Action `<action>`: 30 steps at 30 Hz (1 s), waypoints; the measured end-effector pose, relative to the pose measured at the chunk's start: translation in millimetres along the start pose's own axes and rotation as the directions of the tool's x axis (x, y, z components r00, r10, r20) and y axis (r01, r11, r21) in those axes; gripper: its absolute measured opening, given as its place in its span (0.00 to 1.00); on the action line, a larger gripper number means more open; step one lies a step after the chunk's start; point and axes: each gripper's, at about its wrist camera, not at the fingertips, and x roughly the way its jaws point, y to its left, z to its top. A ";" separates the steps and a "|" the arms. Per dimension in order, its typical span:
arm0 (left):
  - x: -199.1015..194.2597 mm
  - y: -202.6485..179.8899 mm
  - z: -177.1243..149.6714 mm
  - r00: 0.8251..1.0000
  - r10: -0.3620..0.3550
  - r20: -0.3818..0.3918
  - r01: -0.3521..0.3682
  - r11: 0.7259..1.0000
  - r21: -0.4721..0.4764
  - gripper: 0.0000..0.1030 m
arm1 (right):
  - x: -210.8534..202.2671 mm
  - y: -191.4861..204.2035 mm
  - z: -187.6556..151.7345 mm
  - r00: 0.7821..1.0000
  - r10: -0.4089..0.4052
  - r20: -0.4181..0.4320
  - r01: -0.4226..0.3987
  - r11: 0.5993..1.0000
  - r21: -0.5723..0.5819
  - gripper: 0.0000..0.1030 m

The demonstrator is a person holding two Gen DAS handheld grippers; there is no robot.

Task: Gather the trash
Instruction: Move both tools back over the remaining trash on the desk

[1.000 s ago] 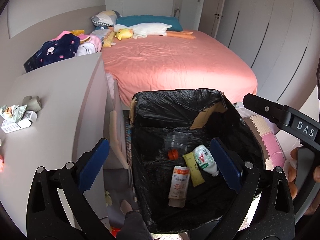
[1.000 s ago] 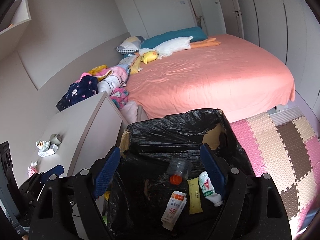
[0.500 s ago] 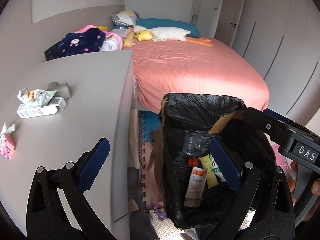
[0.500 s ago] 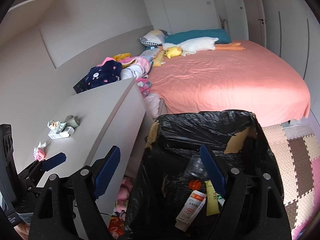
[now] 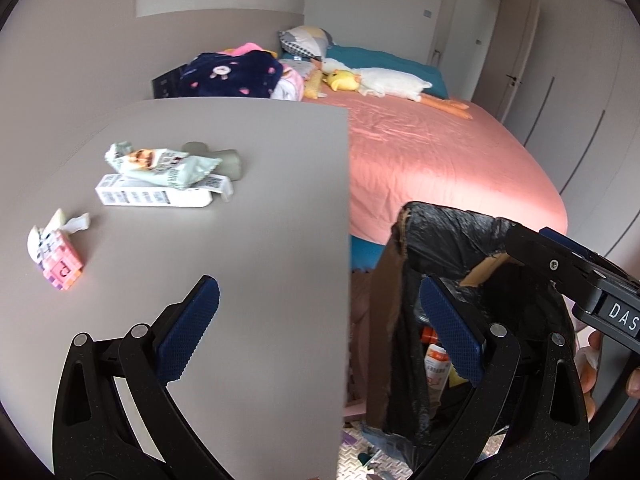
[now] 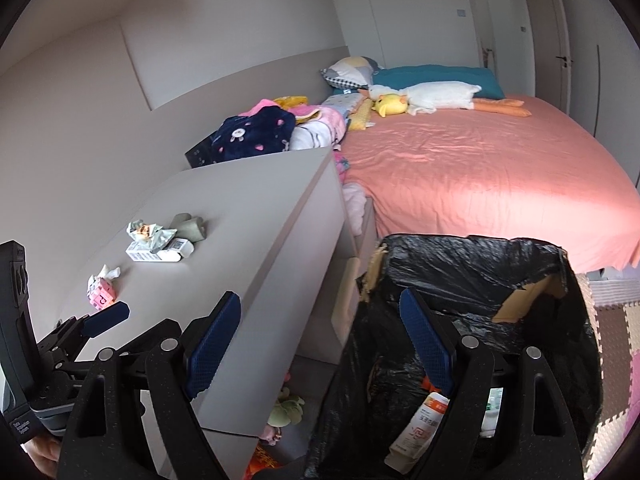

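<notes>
On the grey dresser top (image 5: 240, 240) lies trash: a crumpled green wrapper (image 5: 160, 162) over a white carton (image 5: 152, 198), a grey-green crumpled piece (image 5: 228, 160), and a pink tissue pack (image 5: 60, 266) with a white tissue. My left gripper (image 5: 320, 336) hangs open and empty over the dresser's right edge. The cardboard bin with a black liner (image 6: 480, 280) stands beside the dresser, holding bottles (image 6: 420, 428). My right gripper (image 6: 324, 344) is open and empty, between the dresser and the bin. The same wrapper (image 6: 152, 234) and pink pack (image 6: 102, 294) show far left.
A bed with a pink sheet (image 6: 480, 176) lies beyond the bin, with piled clothes (image 6: 256, 132), pillows and a plush duck (image 6: 392, 104). Foam floor mats (image 6: 616, 332) lie to the right. Toys (image 6: 280, 412) sit on the floor under the dresser edge. A hand (image 5: 592, 368) holds the right gripper.
Both views have swung left from the bin toward the dresser. The dresser top and its trash now fill the left wrist view; the bin has slid to the right. Both grippers stay open.
</notes>
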 end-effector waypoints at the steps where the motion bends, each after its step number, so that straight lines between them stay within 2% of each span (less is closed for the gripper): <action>1: -0.9 6.3 -0.5 1.000 0.013 0.003 -0.013 1.000 -0.009 0.94 | 3.3 3.6 0.5 1.000 0.022 -0.006 -0.022 1.000 0.004 0.80; 3: -1.7 16.9 -0.7 0.999 0.031 0.006 -0.031 0.999 -0.023 0.94 | 10.3 11.1 2.0 0.998 0.057 -0.017 -0.057 0.998 0.015 0.80; 17: -9.4 94.4 2.1 0.987 0.160 0.015 -0.157 0.979 -0.128 0.94 | 54.6 83.4 15.5 0.987 0.153 -0.049 -0.156 0.984 -0.083 0.80; 26: -11.9 158.7 2.4 0.973 0.229 -0.004 -0.221 0.938 -0.268 0.94 | 83.7 133.4 32.5 0.975 0.207 -0.082 -0.218 0.961 -0.168 0.80; 30: -5.2 181.4 -0.3 0.971 0.236 -0.027 -0.233 0.922 -0.310 0.94 | 94.8 151.1 36.8 0.972 0.215 -0.095 -0.231 0.952 -0.202 0.80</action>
